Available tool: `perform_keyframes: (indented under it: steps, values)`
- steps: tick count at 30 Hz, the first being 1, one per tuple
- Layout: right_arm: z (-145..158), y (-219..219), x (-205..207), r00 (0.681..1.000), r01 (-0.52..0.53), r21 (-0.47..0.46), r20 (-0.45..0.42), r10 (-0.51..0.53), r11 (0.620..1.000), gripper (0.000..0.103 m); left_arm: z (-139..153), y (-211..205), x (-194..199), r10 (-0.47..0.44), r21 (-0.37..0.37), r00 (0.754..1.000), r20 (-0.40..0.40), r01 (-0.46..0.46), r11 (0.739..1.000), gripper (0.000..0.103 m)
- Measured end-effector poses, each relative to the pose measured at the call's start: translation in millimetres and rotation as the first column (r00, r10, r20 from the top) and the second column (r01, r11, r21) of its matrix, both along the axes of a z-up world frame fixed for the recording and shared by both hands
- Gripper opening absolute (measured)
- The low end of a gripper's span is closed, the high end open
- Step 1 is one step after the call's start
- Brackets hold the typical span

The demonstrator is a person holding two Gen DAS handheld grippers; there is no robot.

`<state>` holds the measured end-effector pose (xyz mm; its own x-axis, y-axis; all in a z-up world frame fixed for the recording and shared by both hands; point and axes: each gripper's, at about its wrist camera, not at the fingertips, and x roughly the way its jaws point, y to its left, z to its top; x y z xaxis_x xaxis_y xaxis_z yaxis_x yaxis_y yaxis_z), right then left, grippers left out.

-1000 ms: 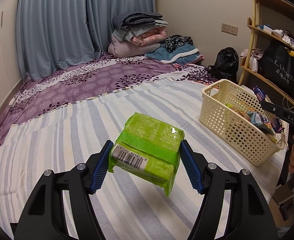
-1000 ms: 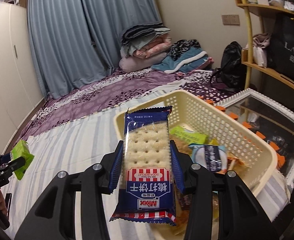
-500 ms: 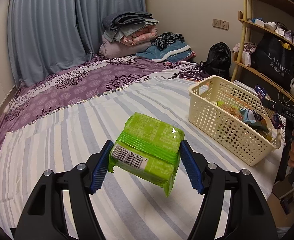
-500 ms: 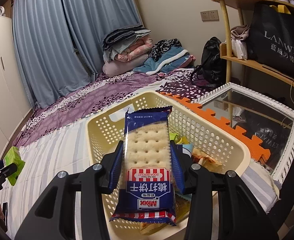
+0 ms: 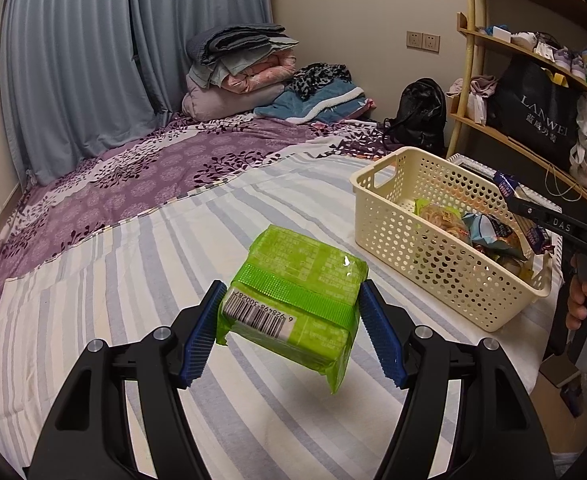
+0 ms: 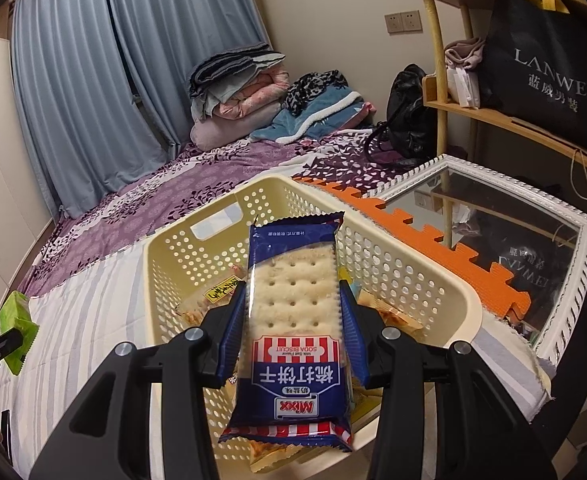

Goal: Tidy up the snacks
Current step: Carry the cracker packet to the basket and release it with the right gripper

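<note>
My left gripper is shut on a green snack pack and holds it above the striped bed sheet, left of the cream perforated basket. My right gripper is shut on a blue soda biscuit pack and holds it over the basket, which has several snack packets in it. The green pack and left gripper show at the far left of the right wrist view. The right gripper with the biscuit pack shows at the right edge of the left wrist view.
The basket sits at the bed's right edge. Beside the bed are a white-framed mirror and orange foam mat. A wooden shelf with a black bag stands at right. Folded bedding lies at the far end.
My right gripper has moved forward and down over the basket with the biscuit pack. My left gripper has kept the green pack and shifted a little; the basket now looks nearer to it.
</note>
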<state>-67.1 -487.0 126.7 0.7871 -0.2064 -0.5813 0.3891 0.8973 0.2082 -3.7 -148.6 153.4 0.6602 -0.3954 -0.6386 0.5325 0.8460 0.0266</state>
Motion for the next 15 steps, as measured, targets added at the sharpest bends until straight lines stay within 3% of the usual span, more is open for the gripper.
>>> perform_keyframes:
  steps: [15]
  values:
    - [-9,-13,0,1.000,0.018,0.022,-0.018,-0.017,1.000,0.045,1,-18,-3,-0.042,0.016,0.999,0.000,0.042,0.999,0.069]
